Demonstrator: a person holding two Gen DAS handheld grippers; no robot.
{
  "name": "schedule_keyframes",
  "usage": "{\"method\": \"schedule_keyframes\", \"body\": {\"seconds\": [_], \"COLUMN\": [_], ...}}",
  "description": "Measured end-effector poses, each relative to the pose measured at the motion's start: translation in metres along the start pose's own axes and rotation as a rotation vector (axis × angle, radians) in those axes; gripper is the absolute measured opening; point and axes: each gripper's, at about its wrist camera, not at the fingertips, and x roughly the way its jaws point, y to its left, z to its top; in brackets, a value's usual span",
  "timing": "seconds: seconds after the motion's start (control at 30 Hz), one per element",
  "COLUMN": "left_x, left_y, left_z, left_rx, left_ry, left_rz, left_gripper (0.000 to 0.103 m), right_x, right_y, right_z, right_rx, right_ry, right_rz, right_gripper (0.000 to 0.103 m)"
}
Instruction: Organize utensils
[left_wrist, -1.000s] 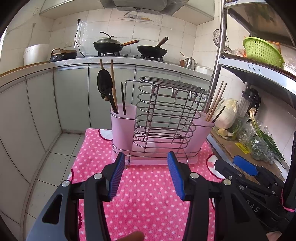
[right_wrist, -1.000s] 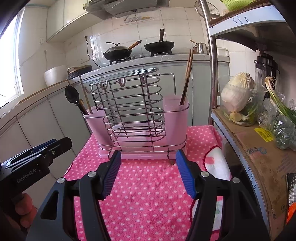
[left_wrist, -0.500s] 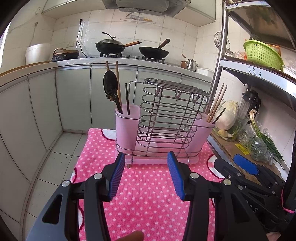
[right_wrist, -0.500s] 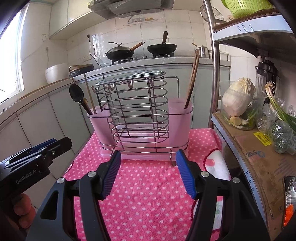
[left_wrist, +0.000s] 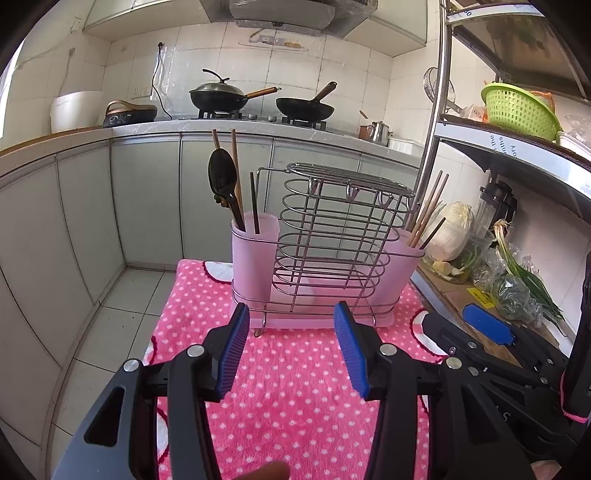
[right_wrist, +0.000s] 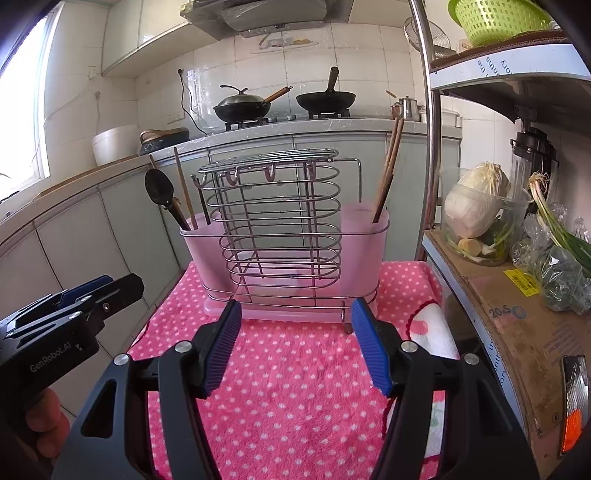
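A pink utensil holder (left_wrist: 255, 258) (right_wrist: 365, 251) in a wire rack (left_wrist: 332, 236) (right_wrist: 273, 221) stands on a pink dotted cloth (left_wrist: 295, 387) (right_wrist: 295, 387). Its left cup holds a black spoon (left_wrist: 221, 177) (right_wrist: 159, 188) and chopsticks (left_wrist: 235, 166). Its right cup holds more wooden chopsticks (left_wrist: 426, 214) (right_wrist: 388, 173). My left gripper (left_wrist: 291, 317) is open just in front of the rack's base, with nothing between its blue pads. My right gripper (right_wrist: 295, 314) is also open and empty, close to the rack. Each gripper shows at the edge of the other's view.
A metal shelf post (left_wrist: 436, 129) (right_wrist: 428, 147) rises right of the holder. On the shelf lie a cabbage (right_wrist: 476, 199), green onions (left_wrist: 524, 273) and cardboard (right_wrist: 517, 321). A green basket (left_wrist: 517, 110) sits above. Two woks (left_wrist: 221, 96) stand on the far counter.
In both views the holder has slid slightly rightward and sits a little lower; both grippers stay open and empty.
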Motion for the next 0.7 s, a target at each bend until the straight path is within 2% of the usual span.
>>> {"method": "schedule_keyframes", "body": {"seconds": [0.7], "left_x": [-0.0066], "left_y": [0.003], "left_z": [0.0029], "left_rx": [-0.012], "left_ry": [-0.011], "left_rz": [0.0], "left_gripper": [0.047], "right_x": [-0.003], "right_y": [0.0084], "right_z": [0.0039], "right_rx": [-0.018], "right_ry": [-0.006], "right_rz": [-0.012], "right_gripper": [0.063]}}
